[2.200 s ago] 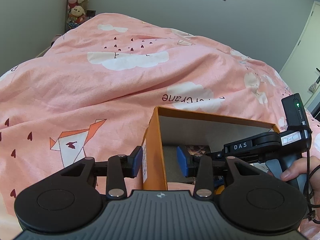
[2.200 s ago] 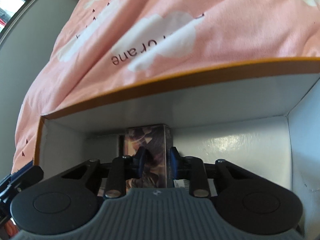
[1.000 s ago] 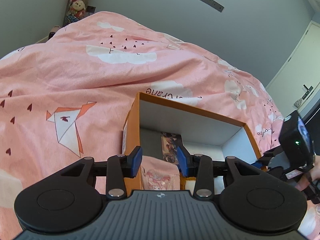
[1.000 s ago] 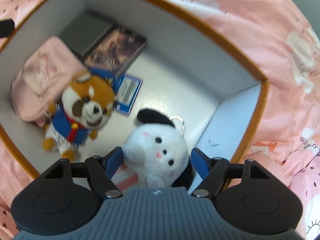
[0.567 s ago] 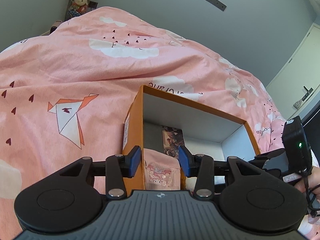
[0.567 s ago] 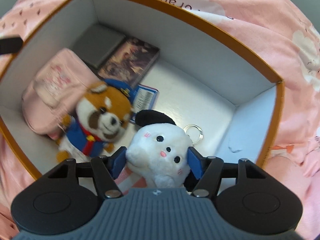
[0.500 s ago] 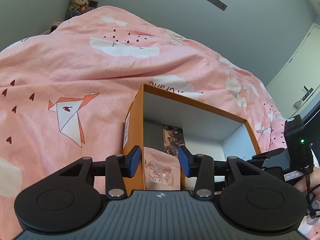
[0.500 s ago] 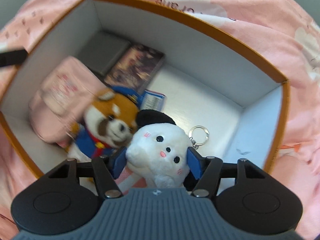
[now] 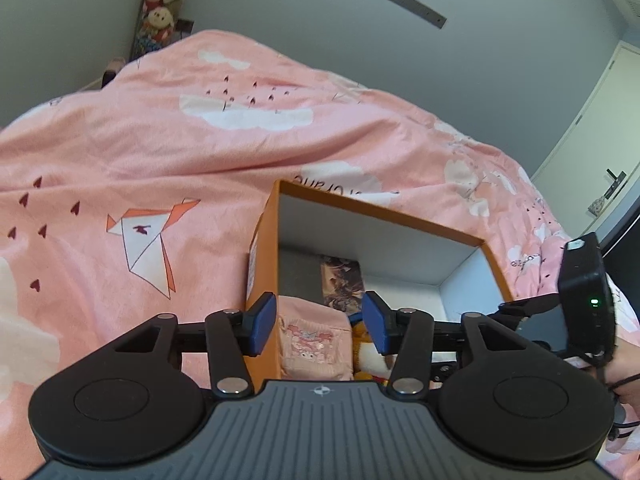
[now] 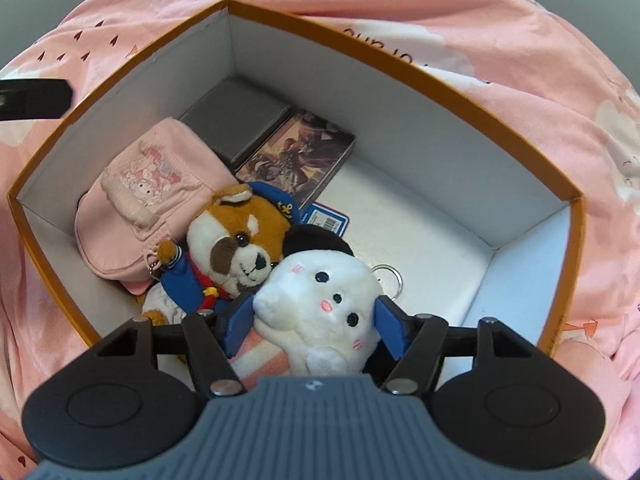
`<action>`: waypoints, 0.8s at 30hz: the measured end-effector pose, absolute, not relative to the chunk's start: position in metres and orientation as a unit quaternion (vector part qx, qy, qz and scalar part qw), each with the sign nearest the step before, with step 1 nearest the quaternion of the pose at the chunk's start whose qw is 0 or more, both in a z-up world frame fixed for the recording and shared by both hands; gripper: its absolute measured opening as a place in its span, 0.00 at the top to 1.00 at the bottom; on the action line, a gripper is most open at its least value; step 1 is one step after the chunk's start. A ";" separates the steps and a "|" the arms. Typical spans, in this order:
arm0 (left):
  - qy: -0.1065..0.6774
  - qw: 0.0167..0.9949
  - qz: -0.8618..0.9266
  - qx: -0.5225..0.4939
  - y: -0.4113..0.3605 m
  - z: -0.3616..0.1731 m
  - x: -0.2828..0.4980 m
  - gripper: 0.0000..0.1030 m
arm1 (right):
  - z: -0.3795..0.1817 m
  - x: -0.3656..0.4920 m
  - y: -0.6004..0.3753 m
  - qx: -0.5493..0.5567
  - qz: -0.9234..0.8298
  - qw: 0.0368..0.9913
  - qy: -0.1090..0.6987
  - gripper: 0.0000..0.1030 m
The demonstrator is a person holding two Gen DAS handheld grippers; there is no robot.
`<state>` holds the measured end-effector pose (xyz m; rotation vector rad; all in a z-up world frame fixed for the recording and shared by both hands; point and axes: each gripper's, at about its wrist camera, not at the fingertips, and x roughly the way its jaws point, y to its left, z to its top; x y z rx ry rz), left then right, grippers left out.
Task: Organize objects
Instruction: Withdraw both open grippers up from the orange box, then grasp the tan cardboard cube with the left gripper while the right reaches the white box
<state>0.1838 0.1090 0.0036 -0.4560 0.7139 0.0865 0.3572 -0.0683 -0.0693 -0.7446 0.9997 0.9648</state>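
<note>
An orange box (image 10: 400, 60) with white inner walls stands open on the bed. Inside lie a pink pouch (image 10: 152, 184), a red panda plush (image 10: 236, 236), a dark grey case (image 10: 236, 120), a picture-covered box (image 10: 300, 156) and a blue card (image 10: 326, 220). My right gripper (image 10: 314, 326) hangs over the box's near end with a white plush (image 10: 320, 300) between its jaws. The jaws are opening slightly while the pads still touch the plush. My left gripper (image 9: 317, 322) straddles the box's (image 9: 380, 216) left wall, its jaws opening and not pressing on it.
A rumpled pink duvet (image 9: 160, 152) surrounds the box on all sides. The right gripper's body (image 9: 584, 300) and a hand (image 9: 624, 364) are at the box's right end. Stuffed toys (image 9: 164, 0) stand by the far wall and a door (image 9: 600, 140) is at the right.
The left jaws have spread wider around the box wall. The right gripper has tilted and shifted a little over the box, the white plush staying between its jaws.
</note>
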 end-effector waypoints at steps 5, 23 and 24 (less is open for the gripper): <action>0.329 0.920 0.019 -0.211 0.089 0.024 0.164 0.40 | -0.053 0.347 -0.081 -0.324 0.424 0.730 0.427 0.28; 0.459 0.842 -0.125 -0.254 0.006 -0.061 0.151 0.35 | -0.032 0.238 -0.216 -0.226 0.382 0.781 0.440 0.49; 0.469 0.838 -0.122 -0.251 0.003 -0.070 0.154 0.34 | -0.041 0.236 -0.220 -0.224 0.377 0.779 0.449 0.50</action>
